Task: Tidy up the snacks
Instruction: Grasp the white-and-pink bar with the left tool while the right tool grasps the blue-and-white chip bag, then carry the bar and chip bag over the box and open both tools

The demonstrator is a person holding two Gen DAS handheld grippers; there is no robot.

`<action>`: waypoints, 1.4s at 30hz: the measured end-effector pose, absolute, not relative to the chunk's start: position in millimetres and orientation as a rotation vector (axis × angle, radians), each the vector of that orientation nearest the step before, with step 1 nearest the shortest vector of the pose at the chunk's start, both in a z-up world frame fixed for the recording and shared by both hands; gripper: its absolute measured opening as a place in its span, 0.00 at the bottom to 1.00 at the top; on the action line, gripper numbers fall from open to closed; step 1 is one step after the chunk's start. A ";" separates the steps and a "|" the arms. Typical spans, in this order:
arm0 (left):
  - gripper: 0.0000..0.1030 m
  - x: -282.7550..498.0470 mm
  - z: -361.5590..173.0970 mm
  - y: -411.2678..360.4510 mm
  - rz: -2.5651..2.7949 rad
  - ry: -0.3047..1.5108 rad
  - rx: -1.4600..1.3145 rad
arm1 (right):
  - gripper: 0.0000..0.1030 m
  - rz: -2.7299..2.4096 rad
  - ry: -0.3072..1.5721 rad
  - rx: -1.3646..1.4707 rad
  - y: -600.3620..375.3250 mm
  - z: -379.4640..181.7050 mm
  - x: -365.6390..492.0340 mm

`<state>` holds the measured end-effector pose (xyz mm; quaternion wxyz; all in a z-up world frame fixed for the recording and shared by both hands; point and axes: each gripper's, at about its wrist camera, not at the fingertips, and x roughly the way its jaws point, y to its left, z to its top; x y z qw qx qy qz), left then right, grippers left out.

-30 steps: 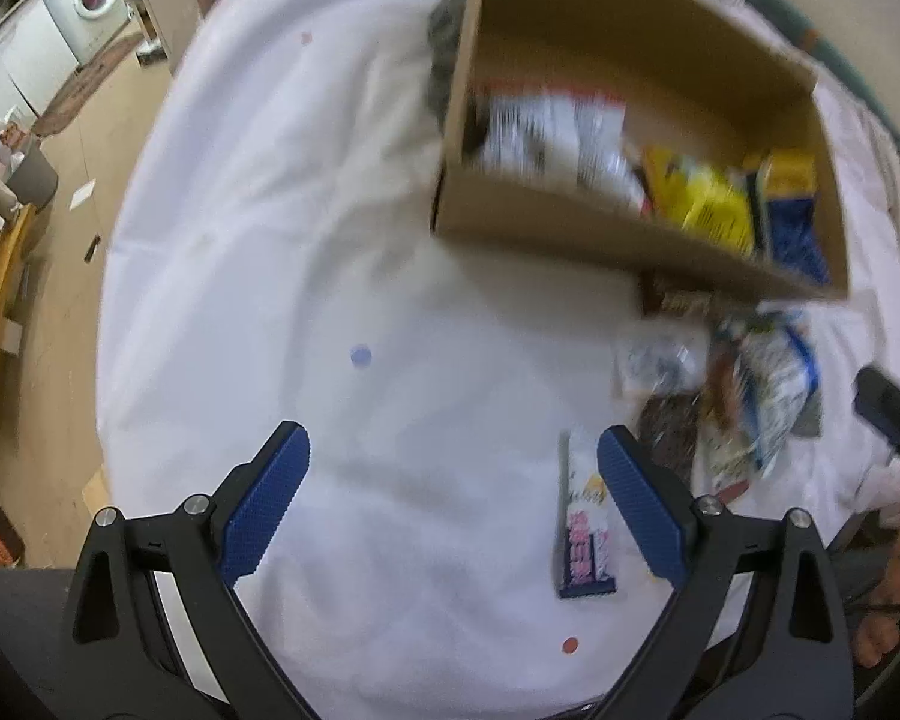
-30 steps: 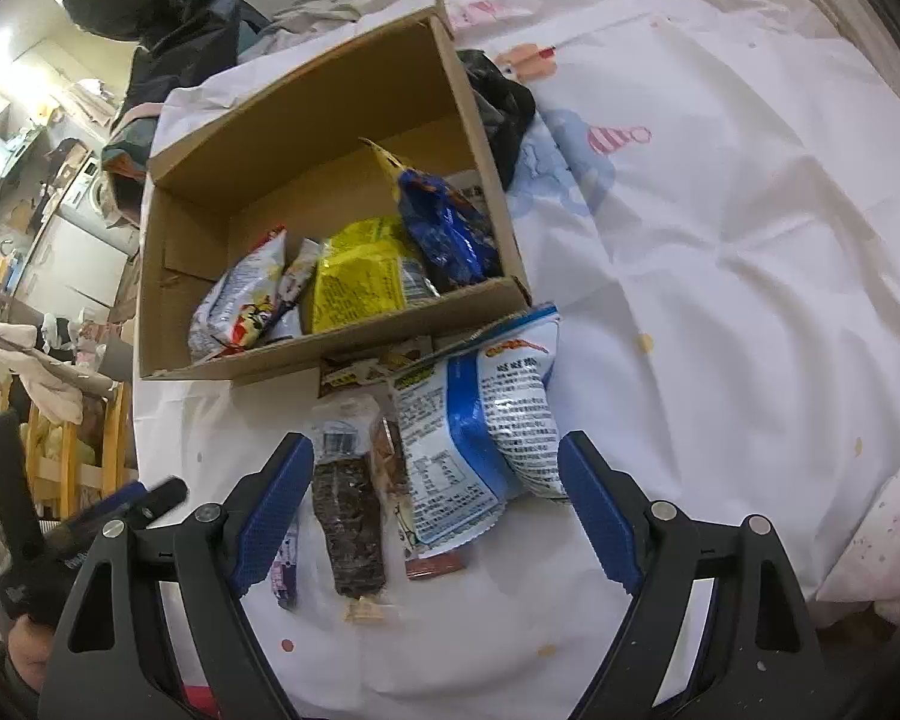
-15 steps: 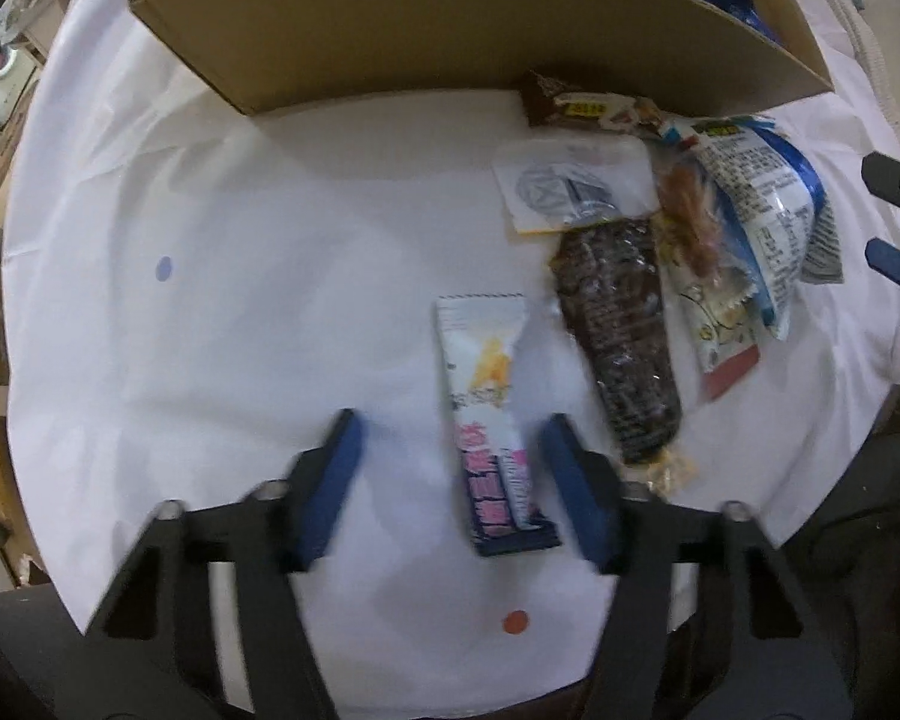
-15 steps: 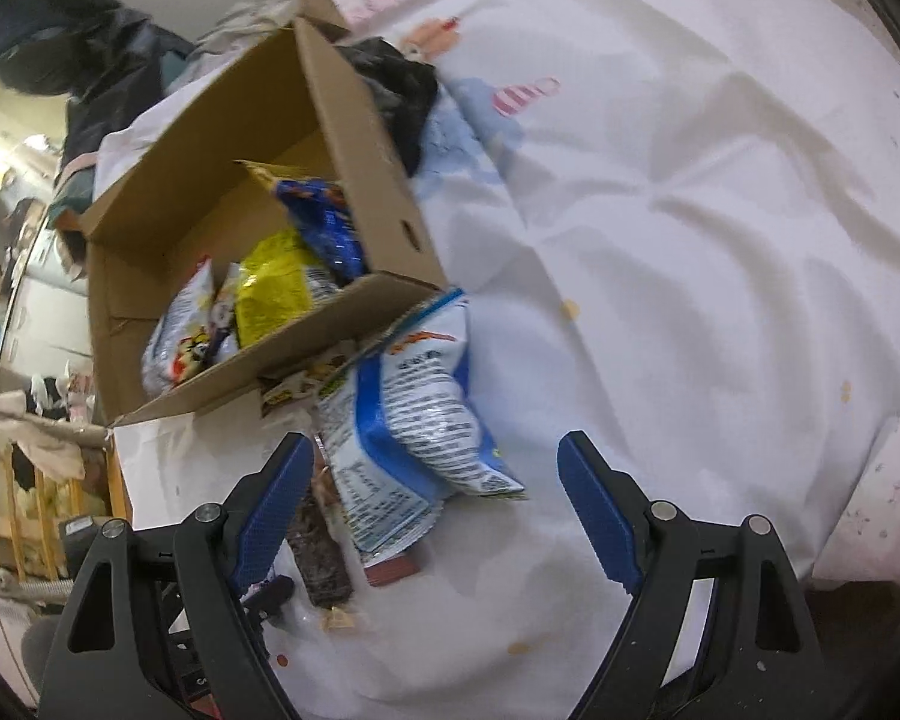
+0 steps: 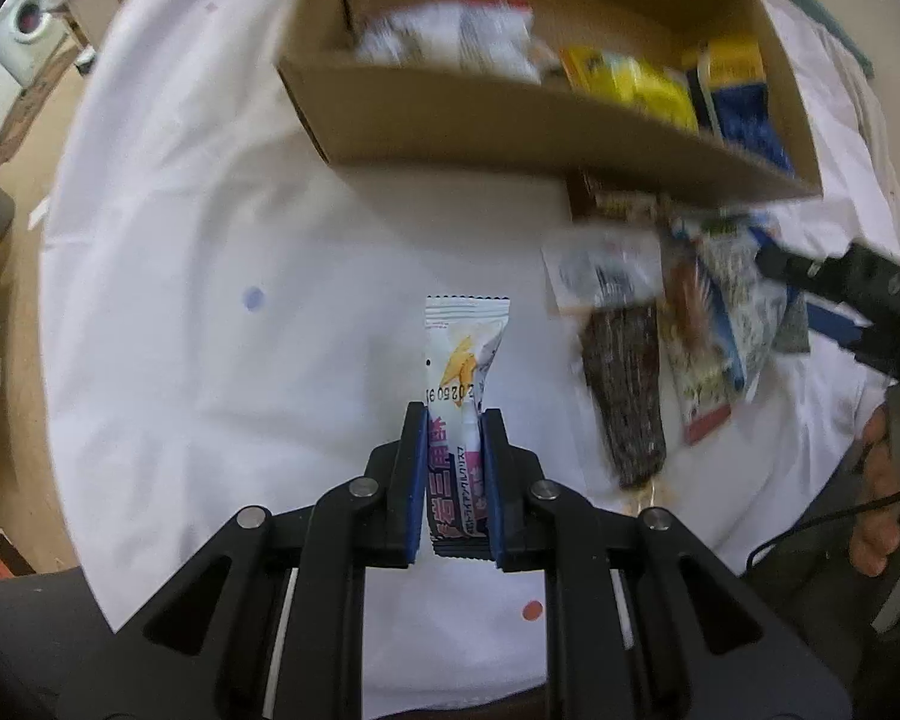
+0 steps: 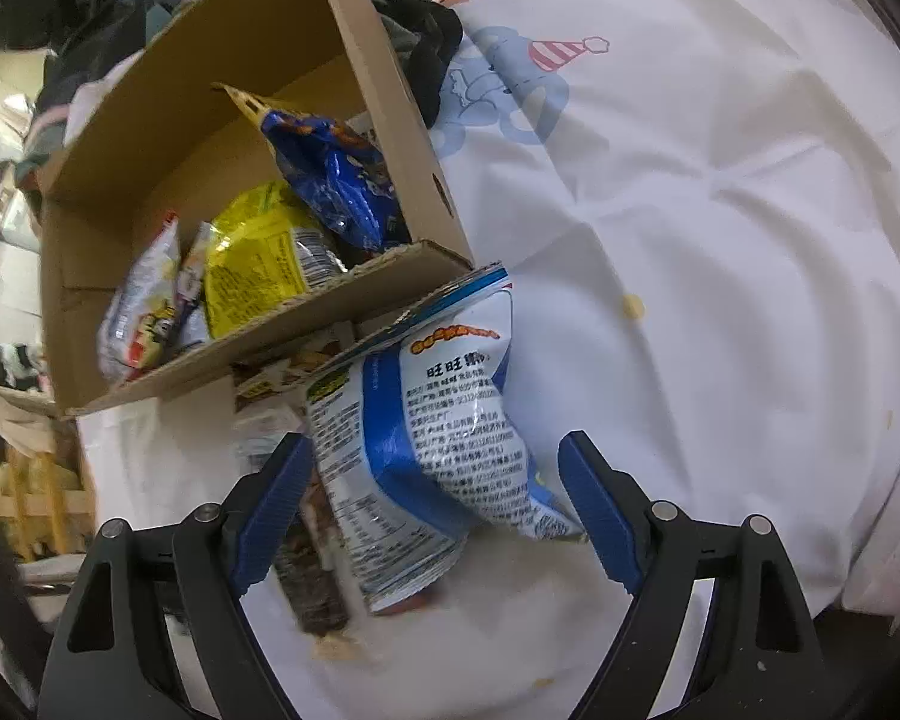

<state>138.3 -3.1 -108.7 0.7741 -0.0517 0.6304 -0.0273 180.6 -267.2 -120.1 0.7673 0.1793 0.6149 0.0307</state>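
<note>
My left gripper [image 5: 452, 420] is shut on the lower end of a slim white and pink snack bar [image 5: 463, 360] that points away over the white sheet. Beyond it stands the cardboard box [image 5: 510, 120] with several snack packs inside. In the right wrist view my right gripper [image 6: 435, 468] stands open, its blue pads on either side of a blue and white snack bag [image 6: 426, 444] without pressing it. That bag leans on the corner of the cardboard box [image 6: 354, 300]. A dark brown snack pack [image 6: 315, 582] lies under the bag.
A loose pile lies right of the held bar: a clear packet [image 5: 606, 270], a dark brown pack [image 5: 624, 396] and the blue and white bag [image 5: 732, 312]. The right gripper [image 5: 852, 300] shows at that edge. Black cloth [image 6: 420, 48] sits behind the box. The bed edge is near.
My left gripper came over the slim bar and closed on its lower end. My right gripper sank toward the blue and white bag, which now lies between its open pads.
</note>
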 end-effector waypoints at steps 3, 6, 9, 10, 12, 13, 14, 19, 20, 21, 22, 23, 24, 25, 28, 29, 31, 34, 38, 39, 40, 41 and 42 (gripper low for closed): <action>0.14 139.3 -99.2 -1.9 -0.051 1.331 -0.114 | 0.85 0.052 1.362 0.424 -271.8 -130.7 183.1; 0.14 140.6 -97.1 0.4 -0.056 1.329 -0.115 | 0.85 0.055 1.395 0.447 -272.6 -142.3 185.7; 0.14 141.3 -97.5 0.8 -0.060 1.336 -0.129 | 0.88 0.064 1.404 0.415 -267.3 -145.8 187.4; 0.14 141.7 -98.5 2.4 -0.057 1.332 -0.126 | 0.88 0.073 1.406 0.403 -265.7 -146.6 187.6; 0.14 140.3 -100.2 -1.3 -0.048 1.323 -0.118 | 0.87 0.082 1.411 0.353 -260.4 -146.8 187.2; 0.14 140.0 -99.6 -1.2 -0.043 1.321 -0.118 | 0.86 0.084 1.410 0.330 -256.2 -145.7 186.9; 0.14 139.7 -99.3 -0.6 -0.040 1.321 -0.124 | 0.84 0.083 1.406 0.318 -254.4 -144.3 185.5; 0.14 145.5 -100.8 5.8 -0.038 1.318 -0.172 | 0.71 0.115 1.401 0.272 -244.4 -139.6 177.8; 0.14 147.0 -100.3 6.8 -0.037 1.312 -0.174 | 0.69 0.128 1.399 0.265 -242.9 -138.3 176.4; 0.14 148.2 -99.3 8.1 -0.037 1.307 -0.176 | 0.65 0.134 1.390 0.259 -242.1 -135.9 174.8; 0.14 149.8 -98.8 7.8 -0.038 1.304 -0.177 | 0.62 0.143 1.385 0.254 -243.3 -134.2 176.1; 0.14 150.0 -98.2 7.9 -0.038 1.301 -0.178 | 0.60 0.150 1.379 0.254 -242.4 -131.9 174.7; 0.14 150.4 -97.7 8.6 -0.037 1.299 -0.178 | 0.57 0.153 1.371 0.258 -243.1 -129.1 172.9; 0.14 148.0 -96.0 7.3 -0.036 1.299 -0.181 | 0.56 0.162 1.367 0.267 -245.0 -125.7 170.4; 0.14 144.1 -92.5 9.2 -0.035 1.297 -0.202 | 0.54 0.186 1.347 0.302 -248.4 -116.7 164.2; 0.14 142.6 -90.8 9.9 -0.032 1.291 -0.201 | 0.53 0.193 1.343 0.309 -249.8 -114.3 162.3; 0.14 141.5 -88.8 11.4 -0.024 1.282 -0.200 | 0.52 0.205 1.339 0.326 -252.4 -110.9 157.6; 0.14 142.3 -88.8 13.9 -0.013 1.278 -0.197 | 0.52 0.231 1.322 0.351 -260.8 -101.9 149.6; 0.14 143.2 -91.6 14.6 0.006 1.280 -0.186 | 0.51 0.249 1.315 0.354 -272.8 -99.8 138.7; 0.14 143.7 -92.5 14.9 0.011 1.281 -0.183 | 0.51 0.254 1.315 0.368 -275.9 -98.7 137.4; 0.14 144.0 -93.2 14.6 0.015 1.282 -0.182 | 0.50 0.263 1.312 0.386 -278.9 -96.5 136.8; 0.14 144.0 -93.5 14.2 0.016 1.283 -0.181 | 0.50 0.276 1.306 0.405 -281.7 -93.9 134.5; 0.14 143.7 -93.6 13.0 0.014 1.284 -0.179 | 0.50 0.283 1.299 0.418 -281.4 -91.0 135.2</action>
